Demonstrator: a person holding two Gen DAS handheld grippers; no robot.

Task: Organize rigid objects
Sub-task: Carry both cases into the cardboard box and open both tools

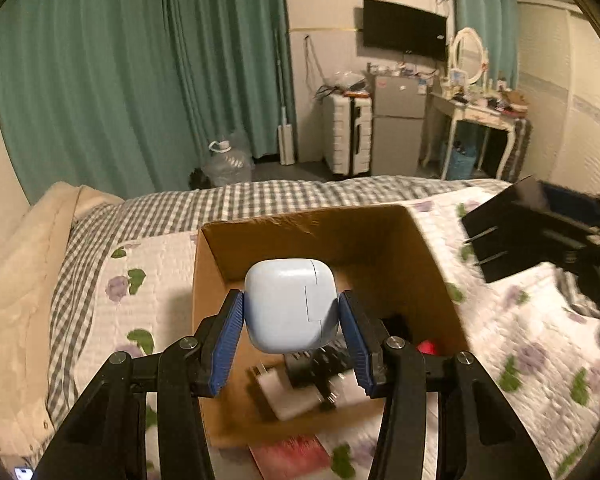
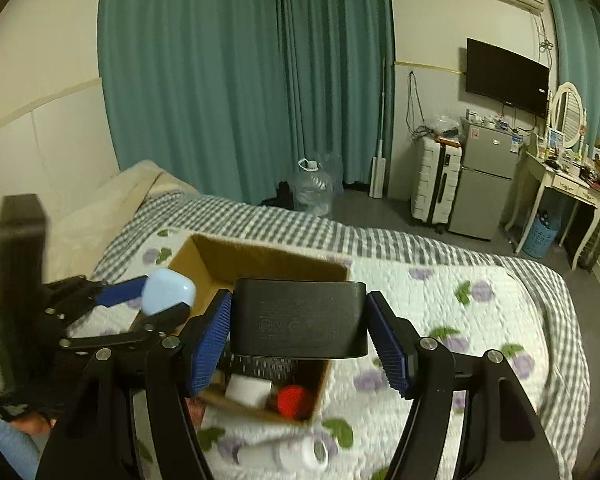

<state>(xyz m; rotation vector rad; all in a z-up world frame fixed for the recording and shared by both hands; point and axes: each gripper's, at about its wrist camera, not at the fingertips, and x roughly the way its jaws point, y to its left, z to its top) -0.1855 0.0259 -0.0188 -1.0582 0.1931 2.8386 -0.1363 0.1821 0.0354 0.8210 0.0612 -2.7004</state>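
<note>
As box (image 2: 204,258) holds red ball (image 2: 295,400) | white block (image 2: 247,391) | black items (image 1: 320,364)

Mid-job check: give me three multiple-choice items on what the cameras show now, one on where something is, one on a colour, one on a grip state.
1. Where is the cardboard box?
A. on the bed's floral quilt
B. on the floor by the fridge
C. on the dressing table

2. What colour is the round ball inside the box?
A. green
B. red
C. yellow

3. What are the left tongs doing?
A. hanging open and empty
B. shut on a black adapter
C. shut on the pale blue case

Answers:
1 A: the quilt shows on all sides of the box.
2 B: it reads bright red beside a white item.
3 C: both blue pads press the case's sides above the box, while the right tongs grip the black adapter.
</note>
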